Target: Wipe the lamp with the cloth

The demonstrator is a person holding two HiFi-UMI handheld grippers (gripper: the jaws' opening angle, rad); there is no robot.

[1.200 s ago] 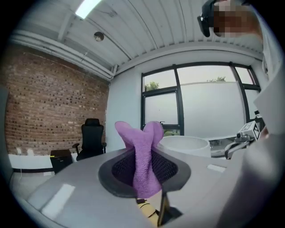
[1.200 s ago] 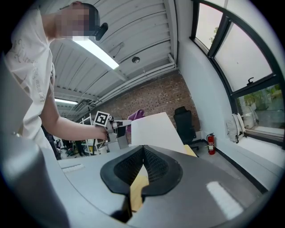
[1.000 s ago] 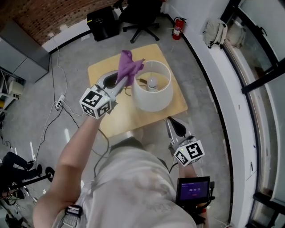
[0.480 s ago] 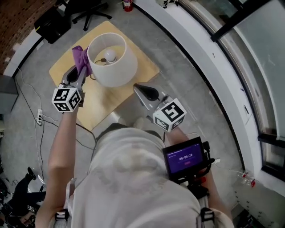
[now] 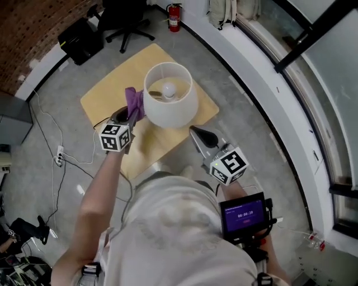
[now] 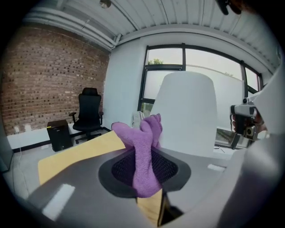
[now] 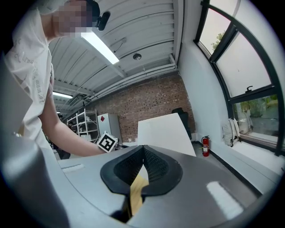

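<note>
A white lamp [image 5: 169, 103] with a drum shade and a bare bulb stands on a small wooden table [image 5: 106, 103]. My left gripper [image 5: 127, 113] is shut on a purple cloth [image 5: 134, 101], which sits against the left side of the shade. In the left gripper view the cloth [image 6: 143, 153] bunches up between the jaws, with the shade [image 6: 187, 113] just behind it. My right gripper [image 5: 197, 134] hovers near the table's front right edge, jaws shut with nothing between them. The shade [image 7: 162, 132] shows ahead in the right gripper view.
A black office chair [image 5: 123, 17] and a black box [image 5: 81, 40] stand beyond the table. A red fire extinguisher [image 5: 174, 18] leans by the curved window wall. Cables [image 5: 59, 151] trail across the grey floor at left. A device with a purple screen [image 5: 244, 214] hangs at the person's waist.
My left gripper has sunk with the cloth from the shade's top rim down its left side. The head camera has shifted. The right gripper has stayed about where it was.
</note>
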